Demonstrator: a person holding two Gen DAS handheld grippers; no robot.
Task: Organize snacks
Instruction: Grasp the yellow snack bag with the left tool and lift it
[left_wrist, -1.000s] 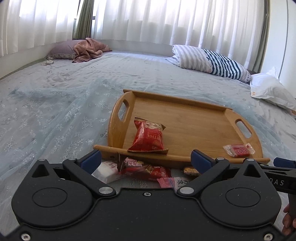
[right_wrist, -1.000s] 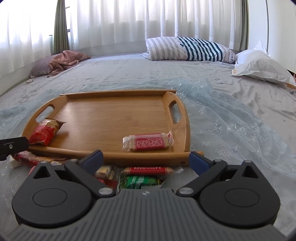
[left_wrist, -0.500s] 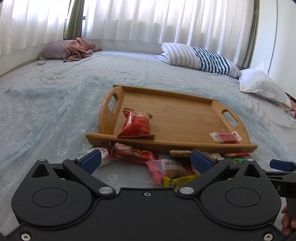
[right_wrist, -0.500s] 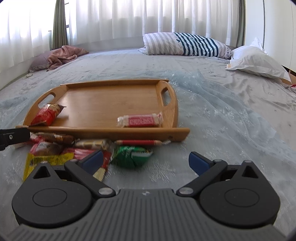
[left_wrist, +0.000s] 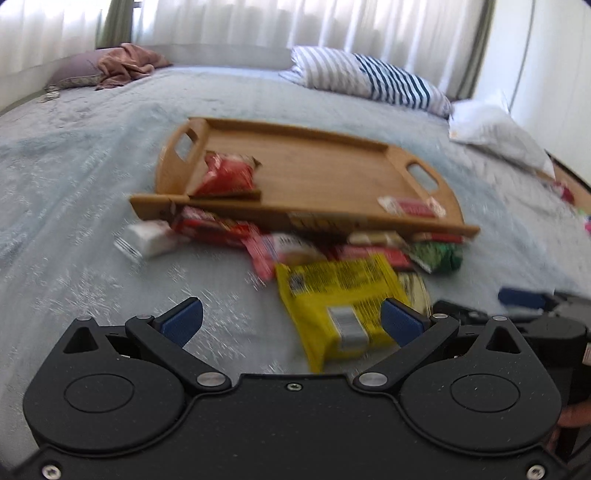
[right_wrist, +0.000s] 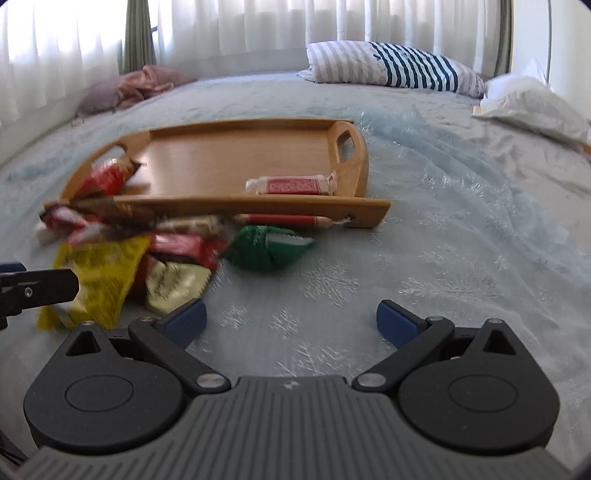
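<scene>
A wooden tray (left_wrist: 325, 173) (right_wrist: 236, 155) lies on the bed. Inside it are a red crinkled snack bag (left_wrist: 227, 177) (right_wrist: 107, 175) at the left end and a red wrapped bar (left_wrist: 410, 206) (right_wrist: 291, 184) at the right front. A heap of snacks lies on the cover in front of the tray: a yellow packet (left_wrist: 340, 295) (right_wrist: 99, 273), a green packet (left_wrist: 437, 254) (right_wrist: 266, 247), a white packet (left_wrist: 147, 240), several red wrappers. My left gripper (left_wrist: 291, 319) is open, its right finger beside the yellow packet. My right gripper (right_wrist: 291, 317) is open over bare cover.
A striped pillow (right_wrist: 395, 64) and a white pillow (right_wrist: 535, 105) lie at the far right. A pink cloth on a mauve pillow (left_wrist: 122, 68) sits far left under the curtains. The left gripper's finger (right_wrist: 37, 286) pokes into the right wrist view.
Both grippers have pulled back from the tray. The snack heap, partly hidden before, now lies in full view. The left wrist view is blurred by motion.
</scene>
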